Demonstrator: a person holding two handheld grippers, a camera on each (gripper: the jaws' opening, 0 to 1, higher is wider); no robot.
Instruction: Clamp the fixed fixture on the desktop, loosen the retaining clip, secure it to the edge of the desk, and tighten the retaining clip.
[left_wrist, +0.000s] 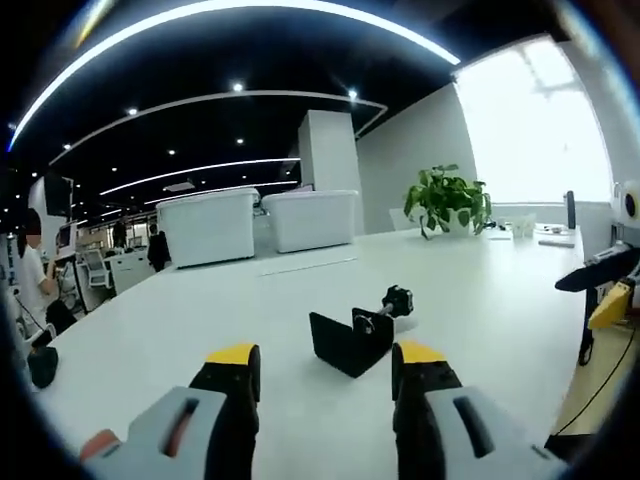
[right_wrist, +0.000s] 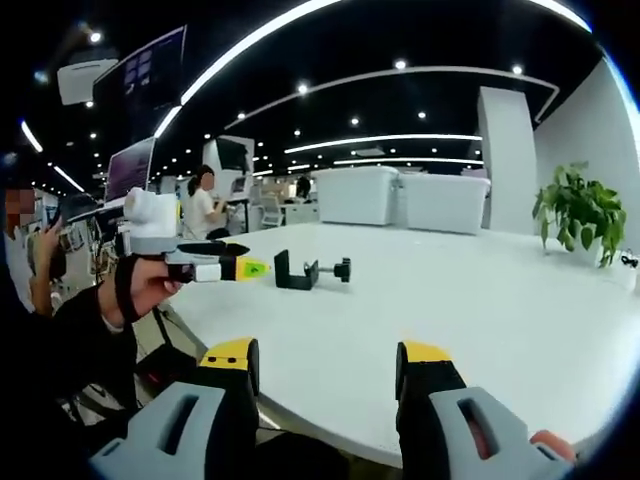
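The black C-shaped clamp fixture (left_wrist: 350, 340) lies on the white desk (left_wrist: 200, 330), its screw with a black knob (left_wrist: 397, 299) pointing away to the right. My left gripper (left_wrist: 328, 356) is open just in front of it, one jaw on each side, not touching it. The right gripper (left_wrist: 603, 288) enters at the right edge, off the desk. In the right gripper view my right gripper (right_wrist: 328, 352) is open over the desk's near edge with nothing between its jaws. Farther off, the fixture (right_wrist: 296, 273) sits just past the yellow tips of the left gripper (right_wrist: 243, 268), which a hand holds.
Two white bins (left_wrist: 258, 222) stand at the desk's far end, and a potted plant (left_wrist: 447, 197) with small items stands at the far right by the window. The desk edge (right_wrist: 330, 435) curves below my right jaws. People sit at screens (right_wrist: 205, 205) beyond the desk.
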